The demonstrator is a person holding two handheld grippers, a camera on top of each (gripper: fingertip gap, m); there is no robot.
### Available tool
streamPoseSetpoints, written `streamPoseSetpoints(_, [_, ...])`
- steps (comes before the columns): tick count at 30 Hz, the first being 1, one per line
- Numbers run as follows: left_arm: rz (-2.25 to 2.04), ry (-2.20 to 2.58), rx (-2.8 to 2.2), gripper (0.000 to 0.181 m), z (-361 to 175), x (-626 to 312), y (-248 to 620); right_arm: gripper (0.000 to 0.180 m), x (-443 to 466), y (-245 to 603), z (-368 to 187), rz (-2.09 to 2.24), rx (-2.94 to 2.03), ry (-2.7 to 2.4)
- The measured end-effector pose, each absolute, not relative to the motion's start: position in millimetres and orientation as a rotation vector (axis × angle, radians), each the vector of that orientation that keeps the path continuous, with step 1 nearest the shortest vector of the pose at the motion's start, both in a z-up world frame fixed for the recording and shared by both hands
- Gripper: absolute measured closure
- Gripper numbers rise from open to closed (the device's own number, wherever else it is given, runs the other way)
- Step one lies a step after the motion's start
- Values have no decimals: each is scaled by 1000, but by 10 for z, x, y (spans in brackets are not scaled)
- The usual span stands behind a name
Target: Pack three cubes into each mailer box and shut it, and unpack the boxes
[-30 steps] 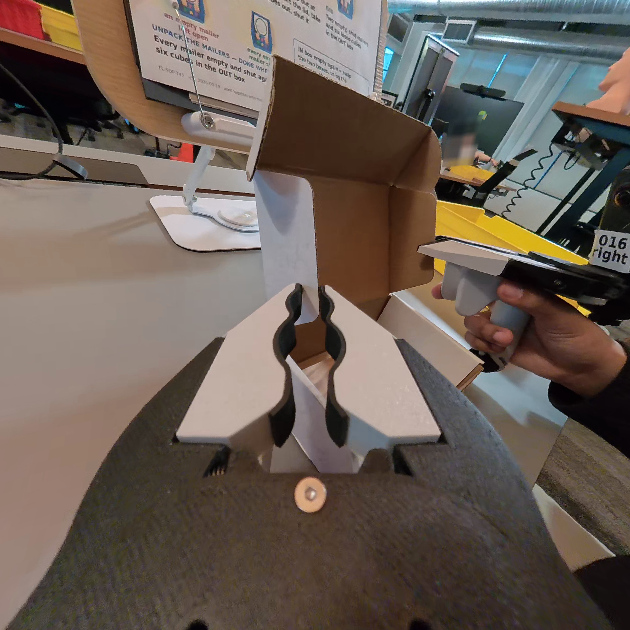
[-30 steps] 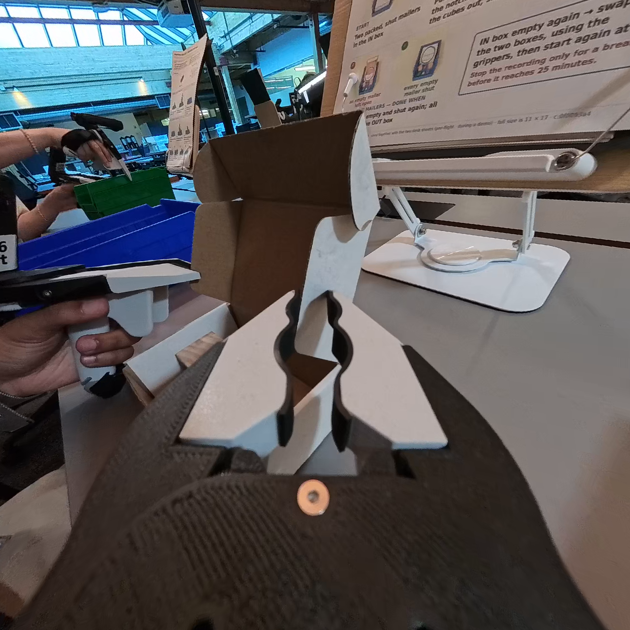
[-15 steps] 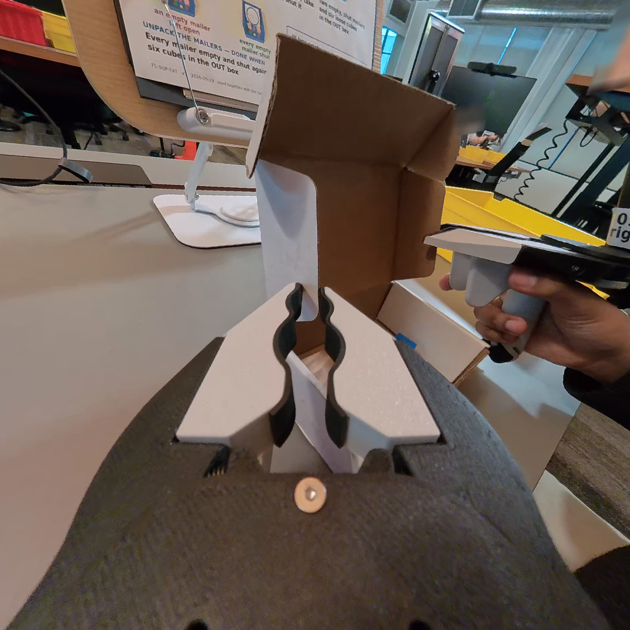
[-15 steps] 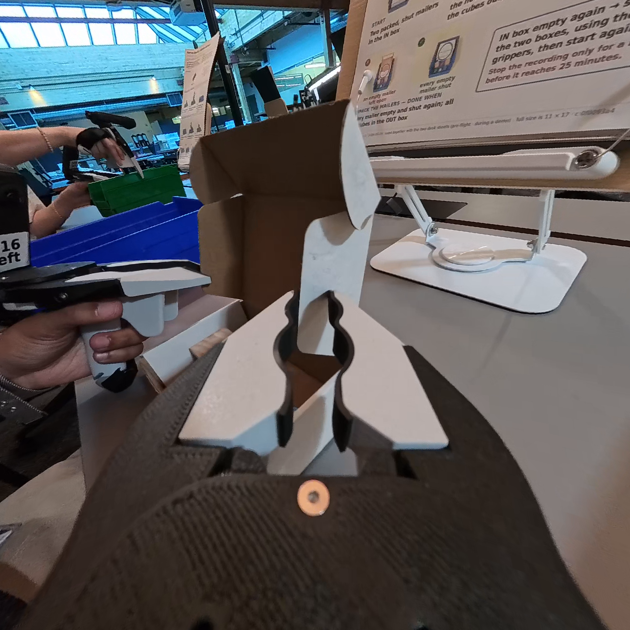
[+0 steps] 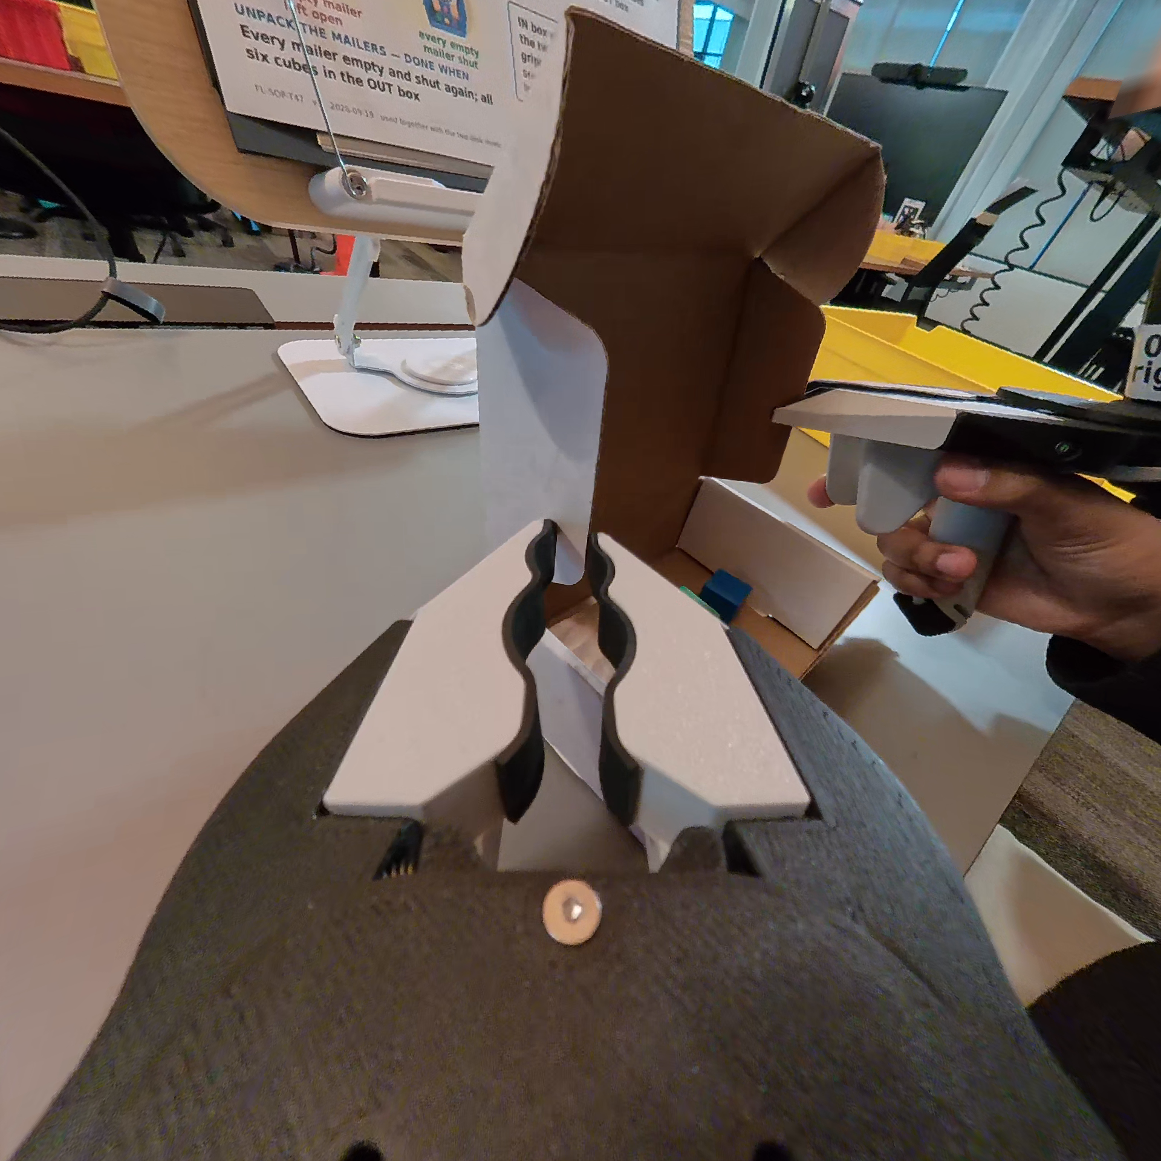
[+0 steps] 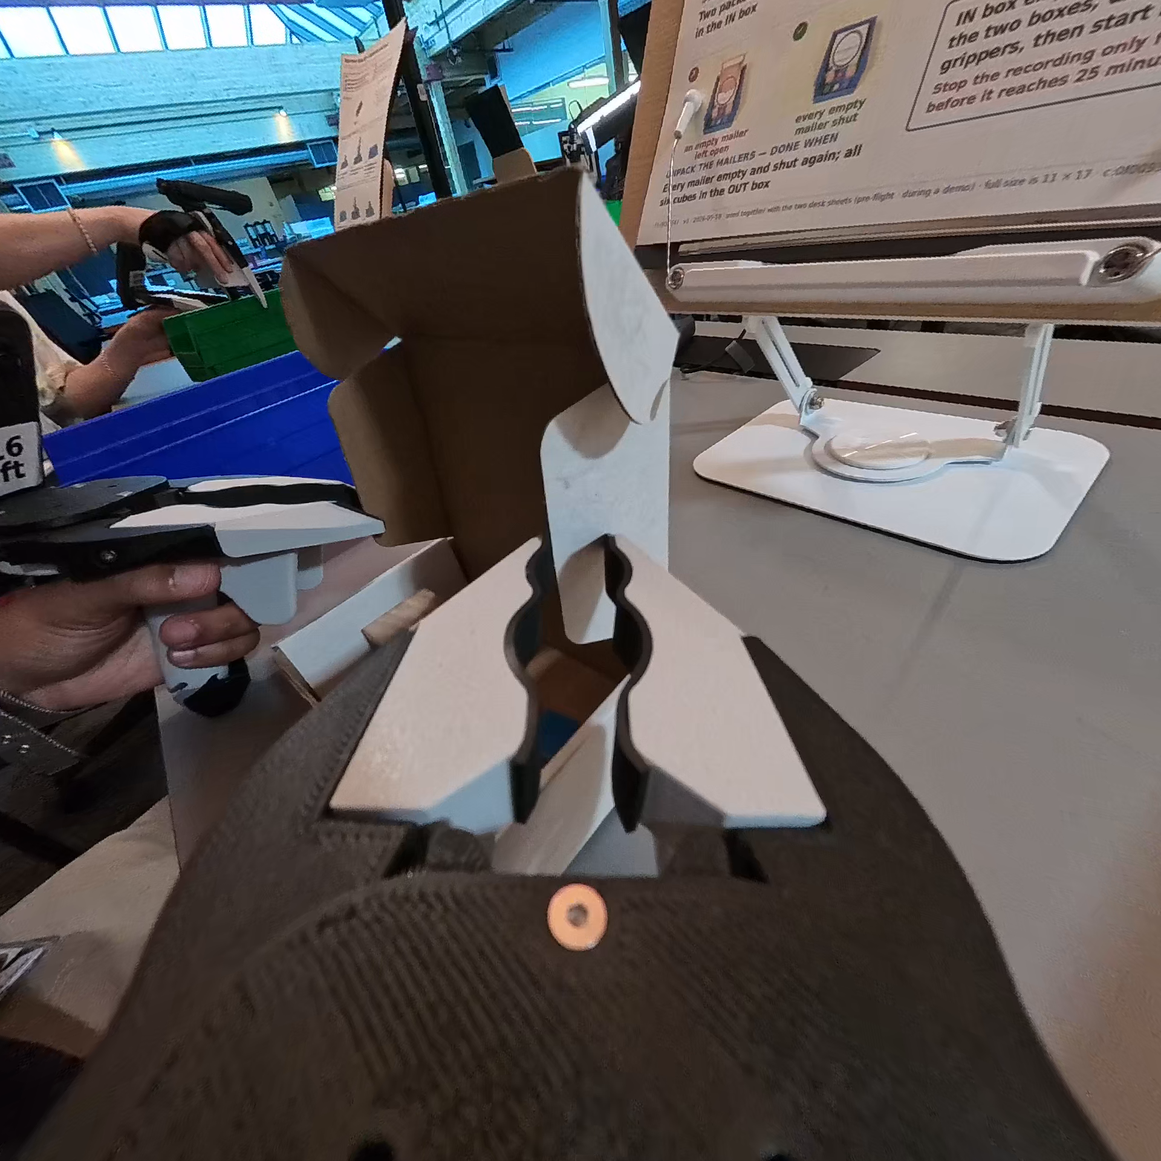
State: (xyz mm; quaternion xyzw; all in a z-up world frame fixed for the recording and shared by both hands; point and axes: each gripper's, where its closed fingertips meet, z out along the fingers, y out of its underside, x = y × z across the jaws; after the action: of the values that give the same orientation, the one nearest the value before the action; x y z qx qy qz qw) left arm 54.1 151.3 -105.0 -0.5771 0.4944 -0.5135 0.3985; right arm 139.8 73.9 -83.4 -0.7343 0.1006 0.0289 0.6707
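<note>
My left gripper [image 5: 572,553] and right gripper [image 6: 578,565] each pinch a white rounded flap of the corrugated mailer box [image 5: 678,264], lid at twelve o'clock.

blue cube [image 5: 725,594] mostly hidden, box floor unseen

A white mailer box [image 5: 779,559] stands open at the worktop's edge, lid [image 5: 678,264] upright, a blue cube [image 5: 725,594] inside.
</note>
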Motion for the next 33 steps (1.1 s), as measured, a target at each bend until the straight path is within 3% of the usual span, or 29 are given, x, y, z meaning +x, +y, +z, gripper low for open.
streamPoseSetpoints(33, [-1314, 1313, -1559, 174, -1186, 614, 1461, 165, 1403, 703, -957, 11, -1720, 189])
